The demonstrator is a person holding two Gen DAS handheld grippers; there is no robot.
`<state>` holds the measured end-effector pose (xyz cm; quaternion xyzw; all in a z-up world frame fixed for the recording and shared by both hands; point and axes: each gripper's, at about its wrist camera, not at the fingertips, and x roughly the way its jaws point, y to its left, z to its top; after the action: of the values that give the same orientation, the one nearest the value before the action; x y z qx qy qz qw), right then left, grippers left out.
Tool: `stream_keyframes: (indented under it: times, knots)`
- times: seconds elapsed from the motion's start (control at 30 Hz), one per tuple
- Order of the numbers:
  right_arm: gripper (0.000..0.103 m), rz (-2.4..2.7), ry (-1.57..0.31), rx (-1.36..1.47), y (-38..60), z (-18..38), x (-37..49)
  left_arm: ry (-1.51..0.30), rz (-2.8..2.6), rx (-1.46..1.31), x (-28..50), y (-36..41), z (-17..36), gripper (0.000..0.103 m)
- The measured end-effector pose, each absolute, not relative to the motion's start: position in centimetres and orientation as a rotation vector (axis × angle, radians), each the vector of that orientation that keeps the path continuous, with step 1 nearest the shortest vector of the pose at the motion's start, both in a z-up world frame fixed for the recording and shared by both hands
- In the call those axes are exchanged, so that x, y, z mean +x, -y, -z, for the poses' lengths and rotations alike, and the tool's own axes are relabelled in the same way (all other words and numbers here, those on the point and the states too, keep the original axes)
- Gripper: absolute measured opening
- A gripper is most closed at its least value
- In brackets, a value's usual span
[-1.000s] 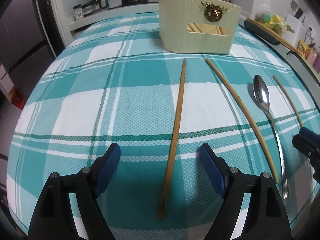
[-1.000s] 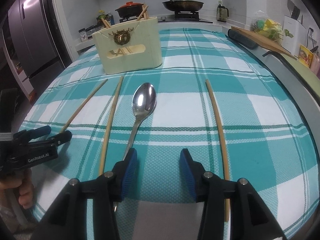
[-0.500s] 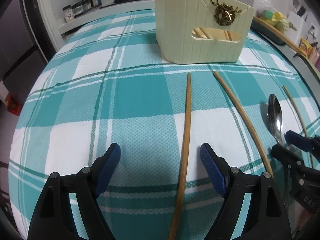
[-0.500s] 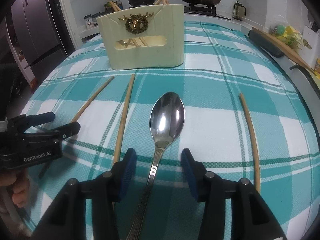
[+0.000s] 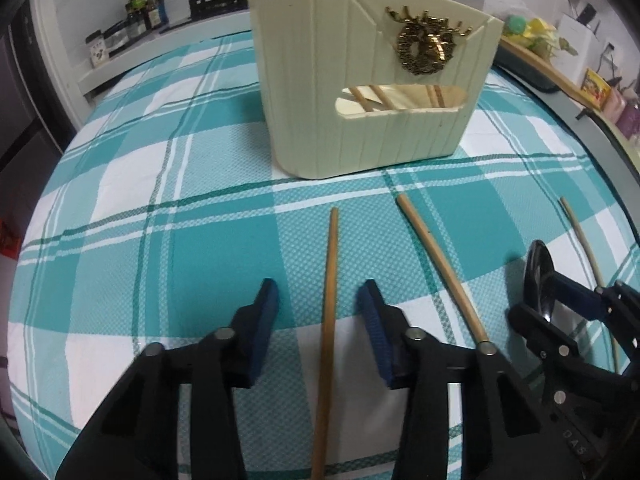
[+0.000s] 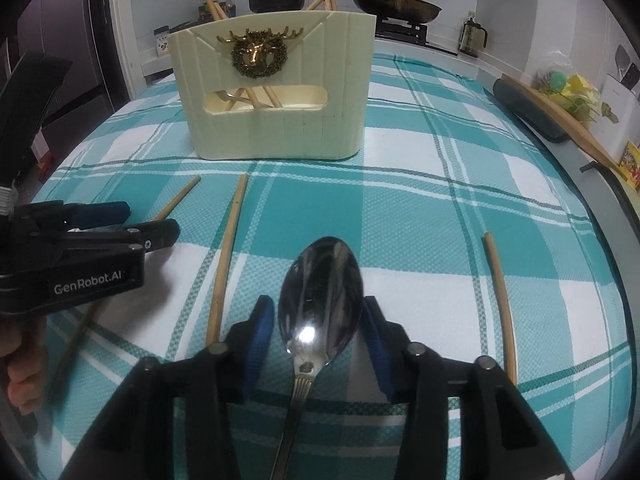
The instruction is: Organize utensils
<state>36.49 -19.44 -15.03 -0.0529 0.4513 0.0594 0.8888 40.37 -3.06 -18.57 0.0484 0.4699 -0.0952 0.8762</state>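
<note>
Kitchen setting: stove with pots at the far side, and a tabletop [image 6: 460,208] under a teal-and-white checked cloth. A cream holder [image 6: 276,92] stands upright at the far middle of the tabletop; chopsticks already lean inside it, visible through its front slot and above its rim.

Loose utensils lie in a row near the holder, all pointing roughly toward it, which we judge makes each one easy to straddle lengthwise from the near side. From left to right: first chopstick [image 5: 328,312], second chopstick [image 5: 440,268], spoon [image 6: 320,288], third chopstick [image 6: 500,304].

Left hand-held gripper [image 5: 320,328]: jaws apart, one pad on either side of the first chopstick. No contact seen; the chopstick lies flat on the cloth and runs on under the gripper body.

Right hand-held gripper [image 6: 318,340]: jaws apart, straddling the spoon at the near end of the bowl, just ahead of the neck. The spoon lies bowl up on the cloth. Whether the pads touch the bowl's edges, we cannot tell; the gap there is very narrow.

Judgement: both grippers are lined up for a pick, neither grasp made yet. The task looks partly done, with some chopsticks in the holder and four pieces left out. The spoon's bowl is smooth and curved, so pads closing there may slip; the thin neck would likely give a surer grip. The chopstick is slim and low on the cloth, so the pads need to come right down to it.
</note>
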Motion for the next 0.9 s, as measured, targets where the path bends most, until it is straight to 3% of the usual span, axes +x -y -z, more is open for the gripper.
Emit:
stream_keyframes:
  times: [0.07,0.27,0.9]
  knots:
    - [0.042,-0.135,-0.930,-0.077,20.0,14.9,36.5,-0.969,0.210,0.104,40.0,3.2,18.5,0.005]
    - [0.042,-0.197,-0.851,0.035,22.0,13.0,35.8,-0.928,0.211,0.016,39.1,1.4,17.2,0.004]
    - [0.042,-0.243,-0.613,0.022,23.7,3.9,29.1,-0.620,0.271,-0.150,30.2,-3.3,6.0,0.004]
